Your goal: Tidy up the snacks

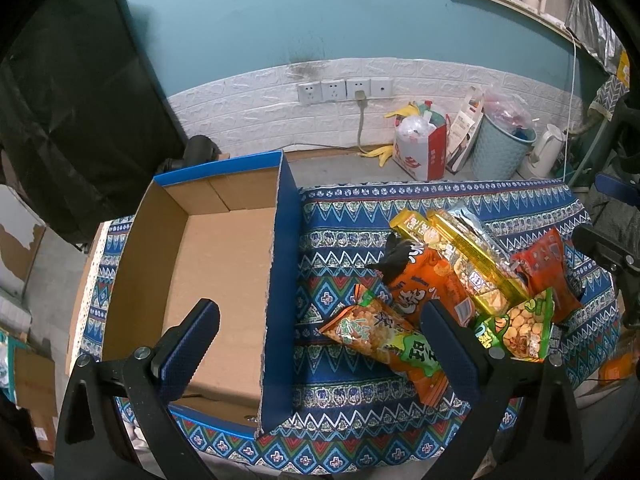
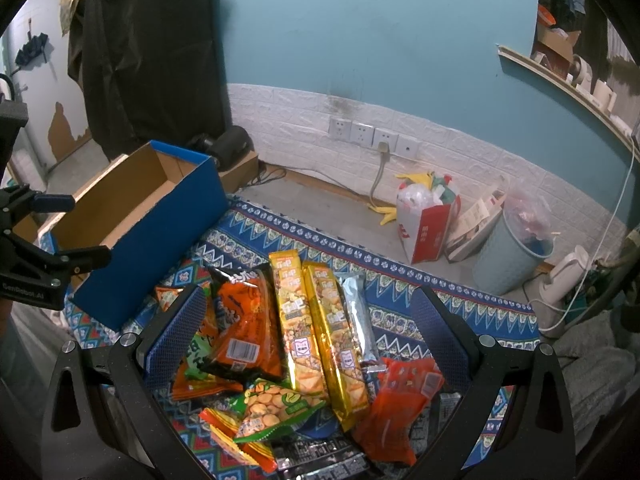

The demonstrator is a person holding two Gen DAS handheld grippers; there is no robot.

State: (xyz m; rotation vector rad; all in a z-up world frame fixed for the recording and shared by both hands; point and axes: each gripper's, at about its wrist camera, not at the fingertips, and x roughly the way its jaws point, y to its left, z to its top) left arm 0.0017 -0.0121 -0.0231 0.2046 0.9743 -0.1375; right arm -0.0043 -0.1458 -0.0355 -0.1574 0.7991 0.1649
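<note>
Hovering wide-jawed and empty, the left gripper (image 1: pixel 320 344) and right gripper (image 2: pixel 308 328) face snack packets (image 2: pixel 296 344) heaped on the patterned cloth (image 1: pixel 340 224) beside the empty box (image 1: pixel 216 264): light, crinkly, slippery, probably best pinched at a sealed edge.

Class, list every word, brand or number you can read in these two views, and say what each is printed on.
"GenRobot.AI": on the body of the left gripper, in the right wrist view.
"旺" (likely): on the orange and green snack bag.
Orange bag, gold packs, red paper bag: Chinese print, too blurred to read.
</note>
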